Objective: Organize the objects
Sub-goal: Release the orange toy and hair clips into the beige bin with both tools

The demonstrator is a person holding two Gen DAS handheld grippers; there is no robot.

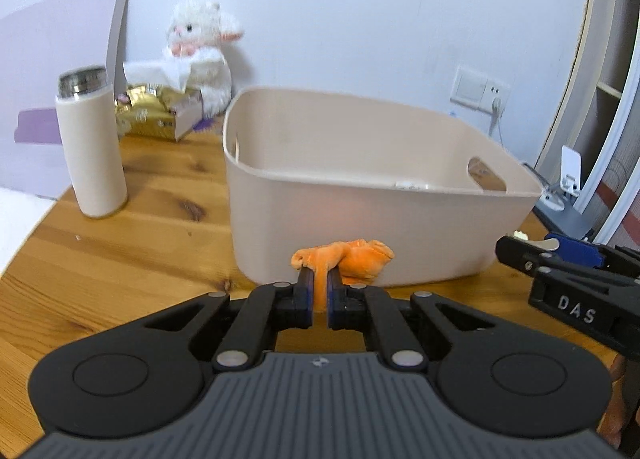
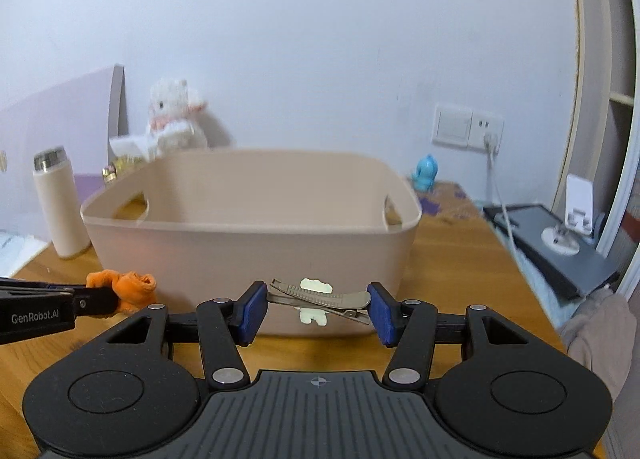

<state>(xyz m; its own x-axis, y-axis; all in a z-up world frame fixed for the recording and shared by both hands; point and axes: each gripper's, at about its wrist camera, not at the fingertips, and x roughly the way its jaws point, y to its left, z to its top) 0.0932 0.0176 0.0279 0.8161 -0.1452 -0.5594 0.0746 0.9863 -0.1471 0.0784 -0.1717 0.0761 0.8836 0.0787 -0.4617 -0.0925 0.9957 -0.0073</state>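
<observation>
soft even light, slight blur, fisheye-bent edges.

Wooden table (image 2: 460, 255), beige bin (image 2: 248, 247), white flask (image 1: 92, 147), tissue pack (image 1: 160, 115)

Landmark: white flask (image 1: 91, 147) with a steel top, upright on the wooden surface (image 1: 120, 259).
Behind the flask: gold tissue pack (image 1: 150, 115), white plush lamb (image 1: 202, 55) against the wall.
Far right of the flask: wall switch and socket (image 2: 468, 129), small blue figurine (image 2: 426, 173).
</observation>
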